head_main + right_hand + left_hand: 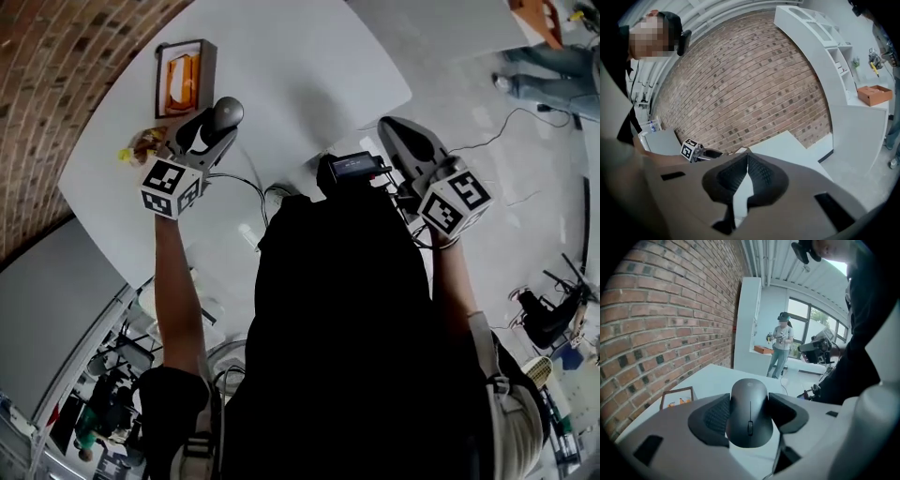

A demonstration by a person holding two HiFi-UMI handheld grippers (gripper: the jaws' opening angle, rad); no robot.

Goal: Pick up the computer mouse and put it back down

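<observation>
A dark grey computer mouse [749, 412] sits between my left gripper's [749, 411] ribbed pads, which press on both its sides. In the head view that mouse [227, 113] is lifted above the white table [309, 66], held by the left gripper [218, 120] at the left. My right gripper [405, 141] hovers over the table's near right edge. Its pads [759, 171] meet at the tips with nothing between them, and the gripper [746, 159] points toward the brick wall.
A framed orange picture [184, 77] lies on the table beyond the left gripper, with a small yellow item [141, 147] near the brick wall. Cables [267, 199] trail over the table's near edge. A person [780, 350] stands far off by a white counter.
</observation>
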